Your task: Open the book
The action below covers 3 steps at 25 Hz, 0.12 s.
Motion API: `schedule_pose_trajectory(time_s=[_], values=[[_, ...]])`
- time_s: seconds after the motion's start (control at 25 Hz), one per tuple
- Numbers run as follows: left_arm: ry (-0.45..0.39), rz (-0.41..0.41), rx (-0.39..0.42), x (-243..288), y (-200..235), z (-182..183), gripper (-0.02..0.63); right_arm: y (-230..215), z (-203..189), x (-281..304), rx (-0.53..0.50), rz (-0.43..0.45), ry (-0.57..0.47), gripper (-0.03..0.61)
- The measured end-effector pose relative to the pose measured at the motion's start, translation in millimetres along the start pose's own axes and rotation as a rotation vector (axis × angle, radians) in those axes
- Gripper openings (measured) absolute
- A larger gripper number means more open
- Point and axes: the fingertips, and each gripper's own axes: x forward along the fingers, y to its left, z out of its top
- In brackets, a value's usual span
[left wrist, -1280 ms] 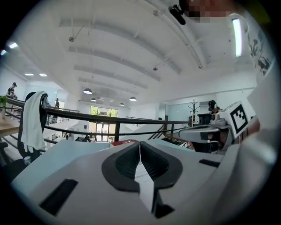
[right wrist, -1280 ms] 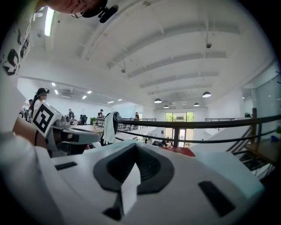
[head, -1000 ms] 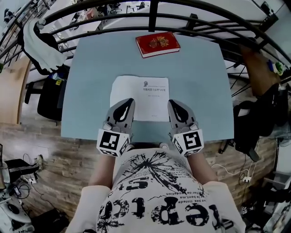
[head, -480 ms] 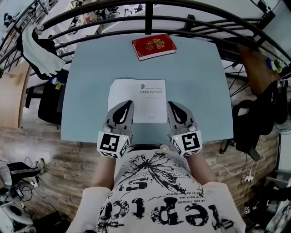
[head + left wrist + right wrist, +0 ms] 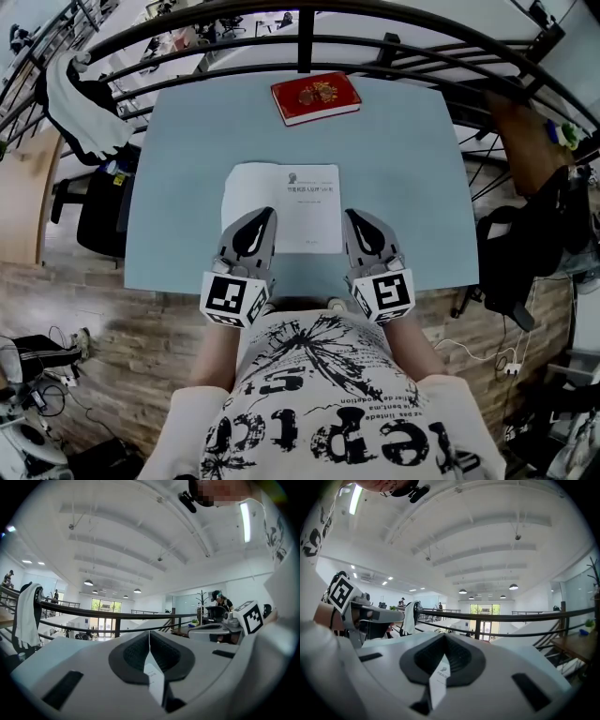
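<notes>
A red book (image 5: 316, 97) lies closed at the far edge of the pale blue table (image 5: 187, 169). Nearer me lies a white printed booklet (image 5: 300, 202), flat and closed. My left gripper (image 5: 265, 214) rests over its lower left corner, and my right gripper (image 5: 352, 215) lies along its right edge. In the left gripper view the left gripper (image 5: 149, 634) has its jaws together, with a strip of the white booklet (image 5: 154, 679) showing in the slit below them. The right gripper (image 5: 444, 637) looks the same, jaws together over a white strip (image 5: 438, 684).
A black railing (image 5: 309, 37) curves round the table's far side, with a white cloth (image 5: 80, 103) hung on it at the left. A dark chair (image 5: 103, 202) stands left of the table and dark bags (image 5: 525, 253) to its right.
Only the head view has shifted slightly. Both grippers, the red book and the white booklet keep their places.
</notes>
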Motion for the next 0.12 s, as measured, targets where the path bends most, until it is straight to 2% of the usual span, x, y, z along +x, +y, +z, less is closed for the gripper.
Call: schedule_pose_trajectory(time_s=[0.12], values=[[0.002, 0.008, -0.003, -2.8, 1.2, 0.2, 0.021, 1.2, -1.7, -1.3, 0.003, 0.002, 0.003, 0.009]])
